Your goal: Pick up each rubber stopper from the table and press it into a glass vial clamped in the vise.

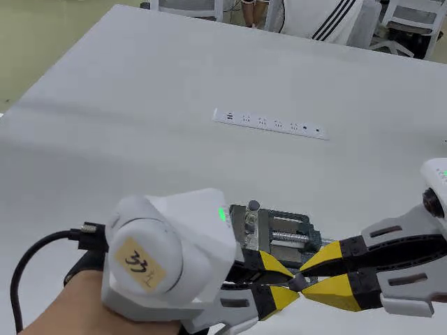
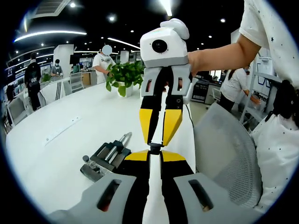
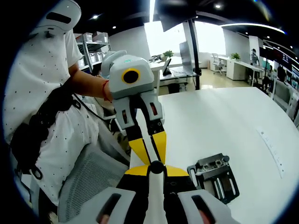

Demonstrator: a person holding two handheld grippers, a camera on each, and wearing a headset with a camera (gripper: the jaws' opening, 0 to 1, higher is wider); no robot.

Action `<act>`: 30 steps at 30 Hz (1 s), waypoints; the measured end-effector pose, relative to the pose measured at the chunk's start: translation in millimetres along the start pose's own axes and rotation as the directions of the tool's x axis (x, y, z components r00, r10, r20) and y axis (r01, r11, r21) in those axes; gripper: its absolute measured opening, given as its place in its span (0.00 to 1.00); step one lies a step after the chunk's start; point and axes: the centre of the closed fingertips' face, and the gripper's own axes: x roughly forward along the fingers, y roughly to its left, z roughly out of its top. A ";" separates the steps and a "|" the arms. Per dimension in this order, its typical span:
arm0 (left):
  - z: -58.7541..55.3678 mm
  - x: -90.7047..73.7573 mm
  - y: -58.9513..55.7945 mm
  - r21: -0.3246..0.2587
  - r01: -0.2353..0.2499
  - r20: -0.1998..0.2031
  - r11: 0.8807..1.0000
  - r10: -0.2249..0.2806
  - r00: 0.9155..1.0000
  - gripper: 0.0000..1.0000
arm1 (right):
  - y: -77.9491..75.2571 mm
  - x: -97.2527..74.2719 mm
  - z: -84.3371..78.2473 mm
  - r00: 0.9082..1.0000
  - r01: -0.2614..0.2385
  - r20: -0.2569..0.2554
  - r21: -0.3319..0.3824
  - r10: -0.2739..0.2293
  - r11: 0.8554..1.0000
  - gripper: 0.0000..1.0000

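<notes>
The rubber stopper [image 1: 299, 283], seemingly light and squashy, sat pinched by its sides in the right tongs [image 3: 156, 170], the closed left tongs [image 2: 154, 154] touching it.

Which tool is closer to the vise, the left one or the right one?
Left, though it's close. The left tool lies along the front of the vise, its body overlapping one end in the head view. The right tool comes from the right, only its tips near.

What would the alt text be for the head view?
The left gripper and right gripper meet tip to tip on a small dark stopper over a white table; behind them, a vise holds a vial.
</notes>
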 end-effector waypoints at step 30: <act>-25.9 -28.9 49.1 -0.063 -0.124 0.029 0.990 0.126 0.992 0.27 | -63.3 8.0 13.8 0.990 0.091 -0.107 0.011 -0.089 0.996 0.05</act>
